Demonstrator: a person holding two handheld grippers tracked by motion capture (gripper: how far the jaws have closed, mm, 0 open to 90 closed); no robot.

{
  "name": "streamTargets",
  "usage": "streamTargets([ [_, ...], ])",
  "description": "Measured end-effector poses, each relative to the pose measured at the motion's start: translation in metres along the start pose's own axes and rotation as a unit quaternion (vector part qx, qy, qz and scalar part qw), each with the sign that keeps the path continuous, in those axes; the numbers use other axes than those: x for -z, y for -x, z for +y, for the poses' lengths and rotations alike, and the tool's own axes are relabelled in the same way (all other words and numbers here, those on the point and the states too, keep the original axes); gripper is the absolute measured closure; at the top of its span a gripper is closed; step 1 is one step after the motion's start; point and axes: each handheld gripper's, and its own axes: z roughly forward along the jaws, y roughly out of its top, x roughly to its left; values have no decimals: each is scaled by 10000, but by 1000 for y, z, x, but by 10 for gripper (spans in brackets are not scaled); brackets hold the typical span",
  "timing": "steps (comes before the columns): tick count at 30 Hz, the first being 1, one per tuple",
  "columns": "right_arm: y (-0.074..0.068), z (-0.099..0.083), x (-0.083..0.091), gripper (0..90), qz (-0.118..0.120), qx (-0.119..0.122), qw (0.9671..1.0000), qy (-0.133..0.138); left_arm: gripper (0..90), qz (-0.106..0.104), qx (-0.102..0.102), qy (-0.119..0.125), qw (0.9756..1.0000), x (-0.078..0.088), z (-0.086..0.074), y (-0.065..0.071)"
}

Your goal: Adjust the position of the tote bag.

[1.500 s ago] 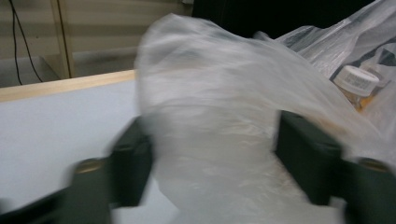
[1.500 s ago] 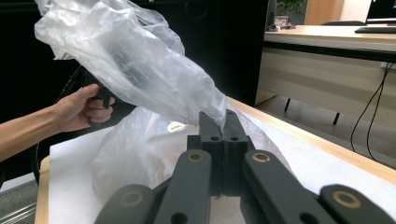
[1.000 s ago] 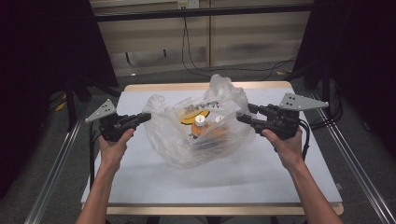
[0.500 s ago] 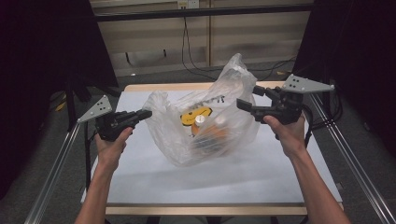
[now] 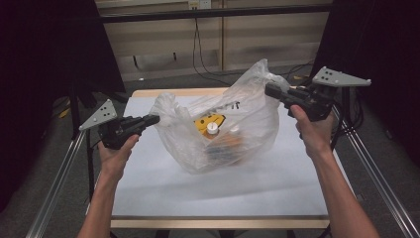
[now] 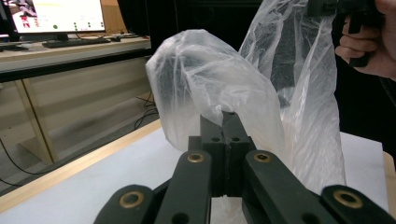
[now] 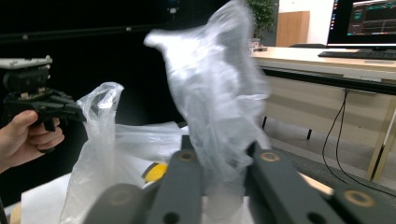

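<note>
Left gripper (image 5: 154, 119) and right gripper (image 5: 270, 89) each clamped on plastic bag (image 5: 247, 124) edges, bare table (image 5: 223, 188) in front.

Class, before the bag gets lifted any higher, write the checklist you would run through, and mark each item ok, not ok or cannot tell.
1. Left gripper shut on the bag edge: ok, plastic is pinched between its jaws.
2. Right gripper shut on the other edge: ok, its jaws have just been closing, plastic between them.
3. Both edges raised evenly: not ok, the right side is higher.
4. Contents inside the bag: ok, they sit at its bottom.
5. Bag bottom off the table: not ok, it rests there.
6. Plastic untorn: cannot tell.
</note>
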Motion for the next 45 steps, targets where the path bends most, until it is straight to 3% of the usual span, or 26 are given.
streamTargets([
  [9, 20, 0, 38, 900, -541, -55, 9983, 205, 900, -71, 8, 47, 10000, -1, 0, 1],
  [12, 26, -5, 50, 900, -804, -74, 9966, 155, 900, -58, 34, 74, 9999, -1, -1, 1],
  [15, 32, -14, 58, 900, -886, -158, 9959, 93, 900, -67, 32, 34, 10000, 0, -1, 0],
  [17, 35, -24, 61, 900, -795, -327, 9962, 100, 900, -126, 41, 42, 9999, 0, -2, 0],
  [22, 31, -34, 55, 900, -645, -264, 9976, -55, 900, -262, -13, -2, 9997, -1, -3, 3],
  [30, 25, -46, 33, 900, -435, -216, 9984, -302, 900, -72, 0, -99, 9999, -5, -11, -4],
  [36, 36, -51, 14, 900, -543, -310, 9971, -422, 900, -112, -39, -254, 9996, -17, -18, -15],
  [37, 36, -51, 14, 900, -543, -310, 9971, -422, 900, -137, 54, -287, 9995, -19, -20, -16],
  [45, 47, -68, 3, 900, -714, -294, 9936, -829, 900, -114, 240, -667, 9974, -29, -42, -34],
])
